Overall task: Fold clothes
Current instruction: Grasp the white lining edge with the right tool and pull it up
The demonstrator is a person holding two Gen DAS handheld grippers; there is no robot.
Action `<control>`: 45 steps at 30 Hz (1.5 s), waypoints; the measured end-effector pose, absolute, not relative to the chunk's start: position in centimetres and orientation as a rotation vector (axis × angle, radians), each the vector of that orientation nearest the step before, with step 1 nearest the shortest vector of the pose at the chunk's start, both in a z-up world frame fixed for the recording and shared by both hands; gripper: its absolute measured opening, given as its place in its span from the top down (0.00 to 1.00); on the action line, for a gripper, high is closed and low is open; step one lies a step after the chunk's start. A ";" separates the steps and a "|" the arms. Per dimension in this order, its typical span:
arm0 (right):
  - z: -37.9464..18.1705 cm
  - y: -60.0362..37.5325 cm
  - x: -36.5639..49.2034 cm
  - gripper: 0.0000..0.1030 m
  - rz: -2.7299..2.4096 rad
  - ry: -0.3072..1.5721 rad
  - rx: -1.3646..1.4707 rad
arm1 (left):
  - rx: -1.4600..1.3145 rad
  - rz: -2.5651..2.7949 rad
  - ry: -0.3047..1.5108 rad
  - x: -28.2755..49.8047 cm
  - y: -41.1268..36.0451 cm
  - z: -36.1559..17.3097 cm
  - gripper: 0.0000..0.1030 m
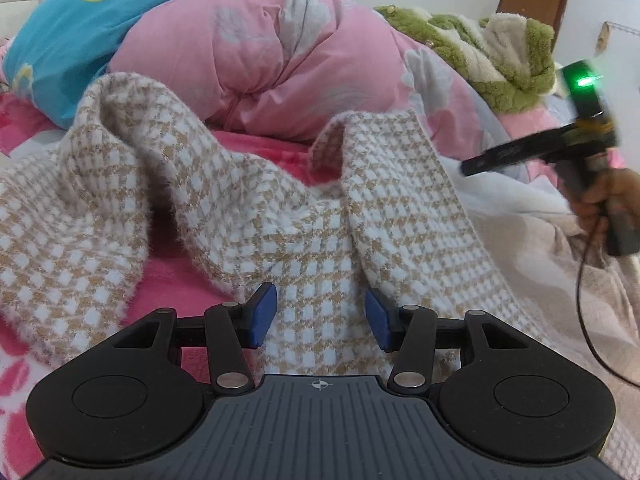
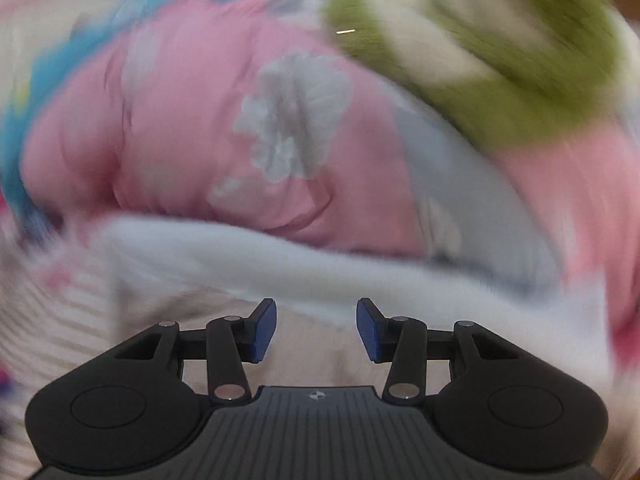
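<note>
Beige-checked knit garment (image 1: 280, 208) is lying rumpled before the pink duvet (image 1: 256, 68); my left gripper (image 1: 320, 316) is hovering over it, jaws apart, empty; right gripper (image 2: 316, 330) likewise, view blurred.

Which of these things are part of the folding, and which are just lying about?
In the job:
checked garment
left gripper
right gripper

Lying about:
pink quilt
blue pillow
green fleece
white blanket

no readable text, labels or numbers anywhere
</note>
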State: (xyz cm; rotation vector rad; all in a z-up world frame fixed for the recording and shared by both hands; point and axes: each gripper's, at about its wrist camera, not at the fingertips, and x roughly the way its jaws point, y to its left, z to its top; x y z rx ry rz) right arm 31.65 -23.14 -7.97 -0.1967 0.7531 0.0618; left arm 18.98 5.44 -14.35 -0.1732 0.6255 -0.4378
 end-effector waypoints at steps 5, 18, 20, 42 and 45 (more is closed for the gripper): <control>-9.8 -20.5 32.6 0.33 0.207 0.668 -0.621 | -0.167 -0.459 0.628 19.2 5.3 -14.6 0.51; -14.1 -18.8 38.1 0.20 0.339 0.808 -0.823 | -0.179 -0.481 0.626 19.4 5.3 -14.8 0.49; -14.5 -18.8 37.8 0.26 0.303 0.790 -0.791 | -0.180 -0.481 0.625 19.4 5.2 -14.7 0.49; -17.6 -16.9 31.7 0.86 -0.180 0.204 -0.904 | -0.119 -0.478 0.615 19.7 4.3 -14.7 0.49; -17.1 -17.8 31.2 0.80 -0.154 0.205 -0.851 | -0.130 -0.481 0.618 19.6 4.5 -14.6 0.49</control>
